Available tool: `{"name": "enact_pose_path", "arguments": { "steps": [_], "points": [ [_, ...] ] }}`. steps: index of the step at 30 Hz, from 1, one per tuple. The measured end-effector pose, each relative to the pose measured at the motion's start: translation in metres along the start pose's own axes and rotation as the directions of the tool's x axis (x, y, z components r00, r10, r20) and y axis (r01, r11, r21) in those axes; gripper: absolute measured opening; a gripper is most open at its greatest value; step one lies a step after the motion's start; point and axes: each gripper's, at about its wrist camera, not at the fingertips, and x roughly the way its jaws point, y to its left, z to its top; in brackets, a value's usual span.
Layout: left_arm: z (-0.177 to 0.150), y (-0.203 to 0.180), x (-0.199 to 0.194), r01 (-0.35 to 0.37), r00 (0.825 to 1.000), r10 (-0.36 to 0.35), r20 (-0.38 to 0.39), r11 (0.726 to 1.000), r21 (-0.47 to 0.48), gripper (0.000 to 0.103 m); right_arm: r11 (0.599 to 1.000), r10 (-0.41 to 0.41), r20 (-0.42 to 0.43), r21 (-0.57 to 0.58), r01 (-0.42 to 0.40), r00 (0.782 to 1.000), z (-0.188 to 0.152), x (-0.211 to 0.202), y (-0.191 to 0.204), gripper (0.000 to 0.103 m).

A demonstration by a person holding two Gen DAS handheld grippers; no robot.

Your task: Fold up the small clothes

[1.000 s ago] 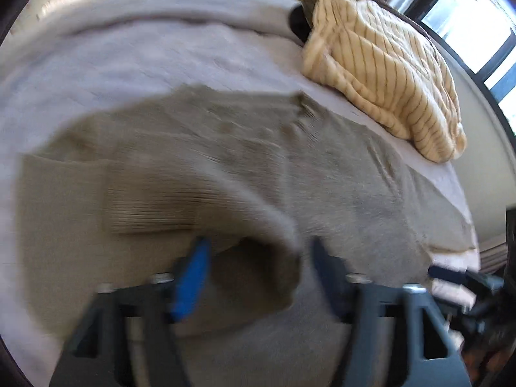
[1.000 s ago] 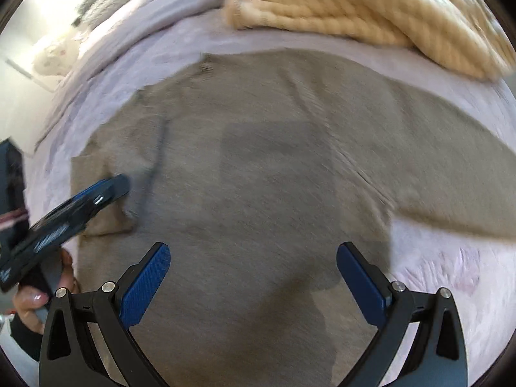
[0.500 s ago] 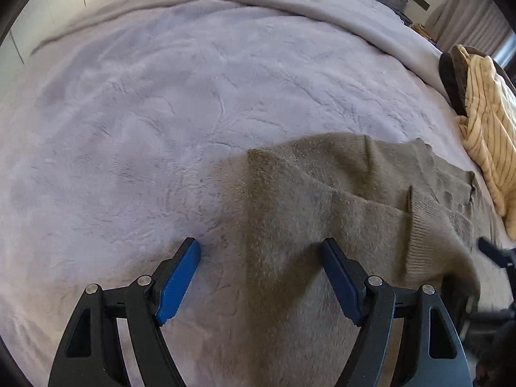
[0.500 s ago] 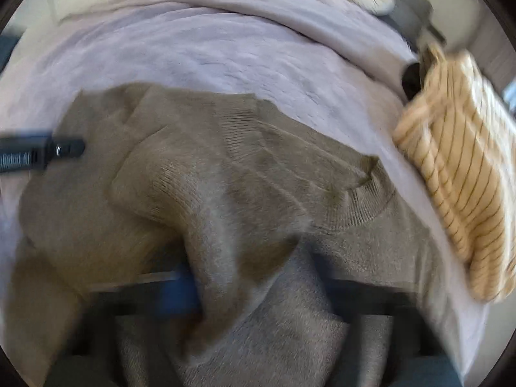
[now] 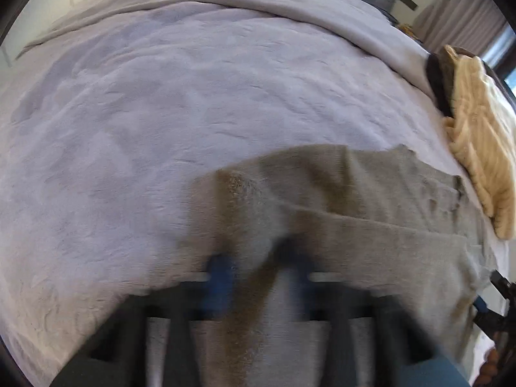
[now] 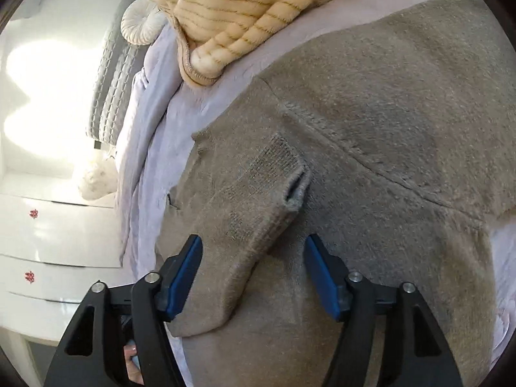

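A grey-brown knit sweater point(image 5: 371, 225) lies spread on the lilac bed cover point(image 5: 193, 96). In the left wrist view my left gripper point(image 5: 254, 271) is blurred, its jaws close together around a raised fold of the sweater's corner. In the right wrist view the sweater point(image 6: 387, 129) fills the frame, with a sleeve folded across the body and its ribbed cuff point(image 6: 283, 174) lying on top. My right gripper point(image 6: 254, 264) is open, its blue pads either side of the folded sleeve, just above it.
A cream striped garment point(image 5: 477, 135) lies in a heap at the bed's right side, also in the right wrist view point(image 6: 238, 9). White drawers point(image 6: 48, 242) stand beside the bed. A round cushion point(image 6: 142, 25) and grey quilted pillow point(image 6: 109, 80) lie near the headboard.
My left gripper went from wide open over the sweater's edge to nearly closed on a fold of it. My right gripper swung round and now hovers open over the folded sleeve.
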Motion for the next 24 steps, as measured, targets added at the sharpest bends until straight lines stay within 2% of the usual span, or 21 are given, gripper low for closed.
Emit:
{"name": "enact_pose_path", "arguments": {
  "steps": [1,2,3,5,7,8,10,11,12,14,16,17,18,19,20,21,23,24],
  "points": [
    [0.002,-0.002,-0.003,-0.009,1.000,0.009,0.012,1.000,0.003,0.016,0.999,-0.027,-0.011,-0.018,0.027,1.000,0.003,0.005,0.005,0.068],
    [0.004,-0.004,-0.009,-0.011,0.999,0.011,0.032,1.000,0.008,0.012,0.997,-0.059,-0.016,-0.051,0.058,0.998,0.008,0.011,0.014,0.035],
    [0.006,-0.002,-0.016,-0.010,0.998,0.010,0.057,1.000,0.003,0.012,0.994,-0.074,-0.019,-0.087,0.072,0.997,0.008,0.013,0.023,0.008],
    [0.010,0.006,-0.025,-0.011,0.995,0.013,0.098,1.000,-0.019,0.012,0.980,-0.066,0.015,-0.189,0.067,0.998,0.012,0.008,0.042,0.008],
    [0.014,0.018,-0.024,-0.019,0.996,0.024,0.091,0.999,-0.050,0.012,0.959,-0.083,0.058,-0.266,0.095,0.995,0.012,0.003,0.050,0.008],
    [0.017,0.023,-0.020,-0.047,0.995,0.051,0.084,0.998,-0.053,0.012,0.951,-0.105,0.068,-0.284,0.121,0.992,0.012,0.003,0.051,0.008],
    [0.015,0.028,-0.015,-0.120,0.988,0.123,0.089,0.992,-0.037,0.012,0.944,-0.191,0.064,-0.261,0.201,0.979,0.011,0.005,0.034,0.008],
    [0.014,0.032,-0.013,-0.181,0.979,0.184,0.089,0.983,-0.044,0.012,0.947,-0.224,0.043,-0.224,0.228,0.974,0.010,0.006,0.021,0.008],
    [0.011,0.039,-0.013,-0.201,0.975,0.206,0.081,0.978,-0.062,0.012,0.962,-0.216,0.023,-0.168,0.217,0.976,0.006,0.002,0.002,0.008],
    [0.005,0.055,-0.020,-0.204,0.974,0.214,0.069,0.970,-0.134,0.013,0.977,-0.183,0.026,-0.109,0.185,0.983,0.000,-0.009,-0.015,0.010],
    [-0.003,0.064,-0.026,-0.178,0.981,0.187,0.050,0.972,-0.154,0.016,0.978,-0.180,0.029,-0.100,0.182,0.983,-0.006,-0.020,-0.021,0.013],
    [-0.009,0.067,-0.030,-0.164,0.984,0.172,0.042,0.974,-0.153,0.039,0.978,-0.181,0.027,-0.101,0.183,0.983,-0.007,-0.021,-0.021,0.015],
    [-0.016,0.068,-0.037,-0.158,0.985,0.166,0.039,0.976,-0.151,0.073,0.977,-0.183,0.019,-0.106,0.184,0.983,-0.009,-0.023,-0.020,0.017],
    [-0.023,0.067,-0.045,-0.150,0.986,0.159,0.056,0.978,-0.148,0.081,0.978,-0.178,0.009,-0.113,0.178,0.984,-0.011,-0.025,-0.019,0.020],
    [-0.032,0.064,-0.055,-0.125,0.987,0.136,0.085,0.984,-0.131,0.081,0.979,-0.171,0.004,-0.116,0.170,0.985,-0.012,-0.027,-0.018,0.026],
    [-0.039,0.060,-0.061,-0.097,0.991,0.106,0.084,0.989,-0.109,0.081,0.981,-0.158,0.004,-0.115,0.157,0.987,-0.012,-0.029,-0.018,0.035],
    [-0.050,0.051,-0.066,-0.051,0.997,0.055,0.060,0.996,-0.074,0.081,0.984,-0.140,0.002,-0.111,0.139,0.990,-0.007,-0.023,-0.015,0.046],
    [-0.057,0.044,-0.067,-0.033,0.998,0.035,0.049,0.998,-0.054,0.081,0.985,-0.136,0.002,-0.108,0.136,0.991,-0.004,-0.020,-0.013,0.047]
  ]
}}
